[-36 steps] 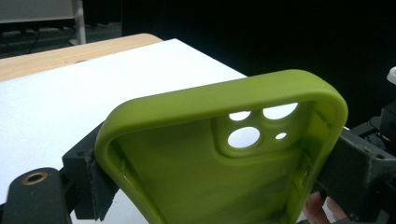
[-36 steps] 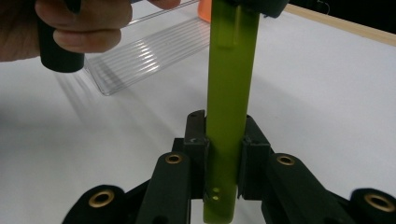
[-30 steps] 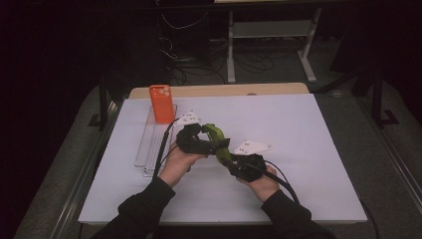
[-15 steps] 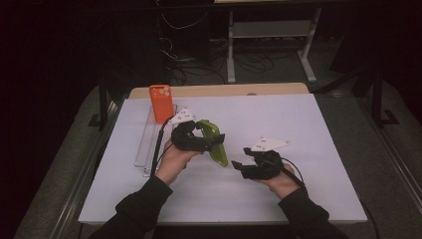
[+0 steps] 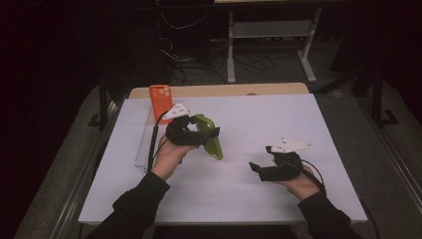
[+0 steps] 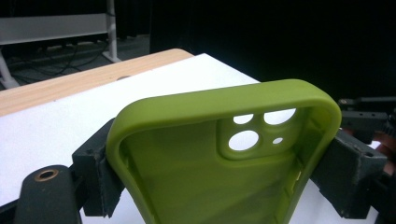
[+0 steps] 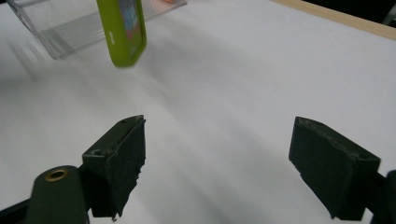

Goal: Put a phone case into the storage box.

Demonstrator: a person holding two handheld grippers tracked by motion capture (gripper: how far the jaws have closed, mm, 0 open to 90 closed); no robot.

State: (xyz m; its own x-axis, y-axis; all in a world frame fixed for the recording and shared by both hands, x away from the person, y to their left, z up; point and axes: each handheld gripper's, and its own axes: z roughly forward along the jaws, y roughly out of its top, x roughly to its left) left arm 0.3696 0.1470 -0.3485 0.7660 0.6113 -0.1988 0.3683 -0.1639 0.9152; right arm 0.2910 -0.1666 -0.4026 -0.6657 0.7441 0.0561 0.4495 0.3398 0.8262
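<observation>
The green soft-rubber phone case (image 5: 211,139) hangs above the white-covered table (image 5: 249,124), left of its middle, clamped across its width in my left tool (image 6: 219,177). In the left gripper view that tool's two black pads press on the case's opposite long edges, with the hollow inside and its camera holes facing the lens. Those jaws have just been closing tighter on the case. My right tool (image 7: 219,168) is off to the right, well apart from the case, just over bare table. Its jaws stand wide apart with nothing between them, and they have just been opening. Counting up: one table, one clear plastic tray (image 5: 145,144) near the left edge, two phone cases, the green one and an orange one (image 5: 160,102) standing at the tray's far end, and two tools.
</observation>
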